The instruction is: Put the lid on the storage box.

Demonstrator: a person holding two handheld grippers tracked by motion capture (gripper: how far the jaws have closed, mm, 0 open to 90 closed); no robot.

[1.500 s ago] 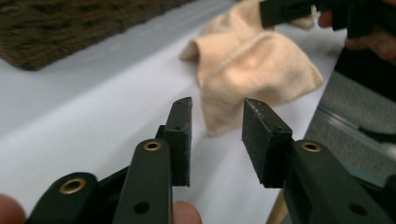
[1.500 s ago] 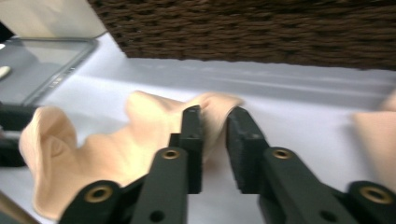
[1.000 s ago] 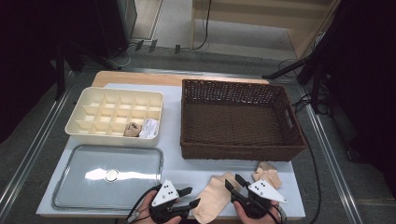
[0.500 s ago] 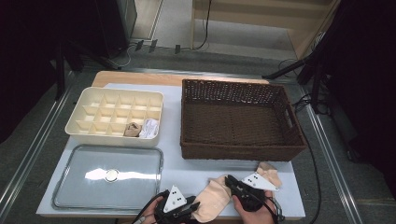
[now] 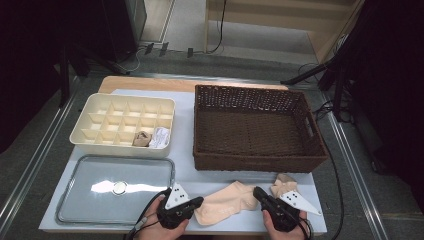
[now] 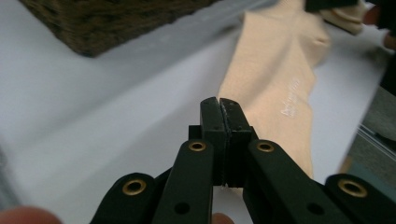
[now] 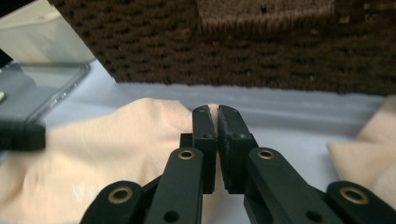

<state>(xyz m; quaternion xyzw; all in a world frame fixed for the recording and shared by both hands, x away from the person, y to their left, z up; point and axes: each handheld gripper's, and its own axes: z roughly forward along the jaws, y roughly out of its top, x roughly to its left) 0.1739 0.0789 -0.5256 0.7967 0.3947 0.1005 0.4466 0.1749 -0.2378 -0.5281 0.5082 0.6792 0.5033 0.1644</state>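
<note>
A peach sock (image 5: 226, 202) lies stretched along the table's front edge between my two grippers. My left gripper (image 5: 200, 202) is at the sock's left end. Its jaws have just been closing and now stand together on the sock's near edge (image 6: 280, 70). From the right, my right gripper (image 5: 258, 192) has pinched the other end. A sliver of peach fabric (image 7: 116, 144) shows between the tips of its shut jaws (image 7: 214, 112). A second peach sock (image 5: 285, 185) lies bunched to the right of that gripper. In the left gripper view the jaw tips (image 6: 219, 105) meet.
A dark wicker basket (image 5: 255, 162) stands just behind the socks. At the back left is a cream compartment box (image 5: 122, 147) holding a brownish roll (image 5: 142, 139) and a white item (image 5: 160, 137). A clear flat lid (image 5: 75, 170) lies front left.
Both grippers have shut and drawn apart along the front edge. The sock between them went from crumpled to stretched out flat.
</note>
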